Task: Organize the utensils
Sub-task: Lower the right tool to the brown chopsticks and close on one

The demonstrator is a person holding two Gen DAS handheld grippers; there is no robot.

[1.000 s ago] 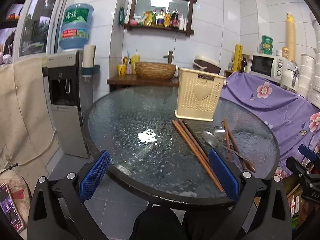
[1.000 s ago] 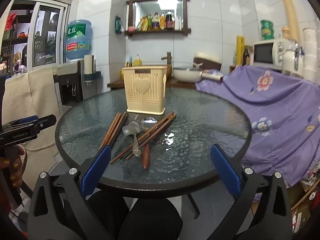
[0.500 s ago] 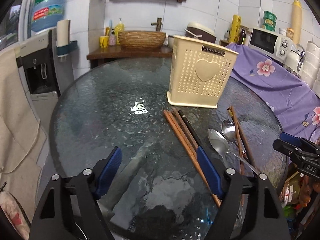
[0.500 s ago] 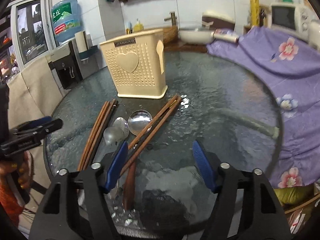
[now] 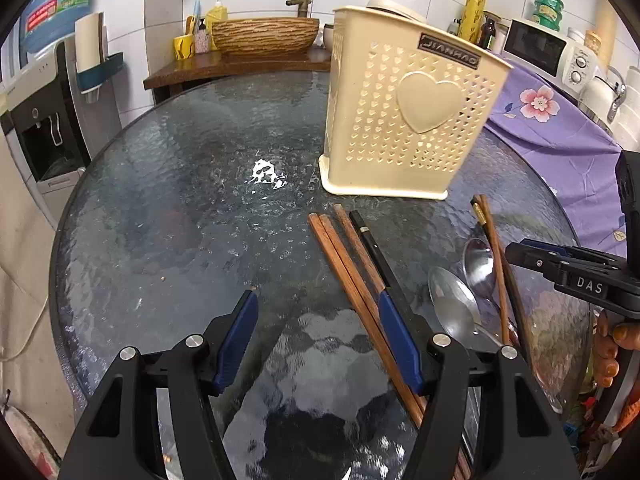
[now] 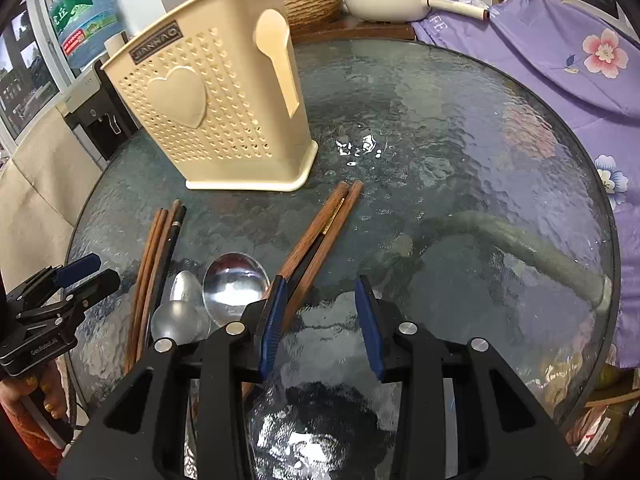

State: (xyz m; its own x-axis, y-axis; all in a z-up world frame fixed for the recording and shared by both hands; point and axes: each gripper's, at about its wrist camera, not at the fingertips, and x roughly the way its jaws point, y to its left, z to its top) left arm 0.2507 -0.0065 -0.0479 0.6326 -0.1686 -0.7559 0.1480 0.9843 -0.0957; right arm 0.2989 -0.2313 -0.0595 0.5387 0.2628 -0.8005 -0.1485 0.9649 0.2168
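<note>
A cream perforated utensil holder (image 5: pixel 408 120) (image 6: pixel 212 112) stands upright on the round glass table (image 5: pixel 160 200) (image 6: pixel 480 160). In front of it lie a bundle of brown and black chopsticks (image 5: pixel 352 264) (image 6: pixel 156 264), two metal spoons (image 5: pixel 452 304) (image 6: pixel 234 284) and a second bundle of chopsticks (image 6: pixel 320 232) (image 5: pixel 496 248). My left gripper (image 5: pixel 317 296) hangs over the first bundle, jaws closing, the sticks running under its right finger. My right gripper (image 6: pixel 320 284) is closing over the second bundle, which passes just inside its left pad. Neither grips anything.
Purple flowered cloth (image 6: pixel 560 60) drapes past the table's right edge. A water dispenser (image 5: pixel 44 120) stands left, a wooden basin (image 5: pixel 264 36) and a white pan (image 6: pixel 384 0) behind, a microwave (image 5: pixel 548 52) at the back right. A hand (image 5: pixel 612 352) holds the other gripper.
Both grippers have come forward over the table and tilted down toward the utensils. Their jaws have narrowed from wide open. The utensils and the holder have not moved.
</note>
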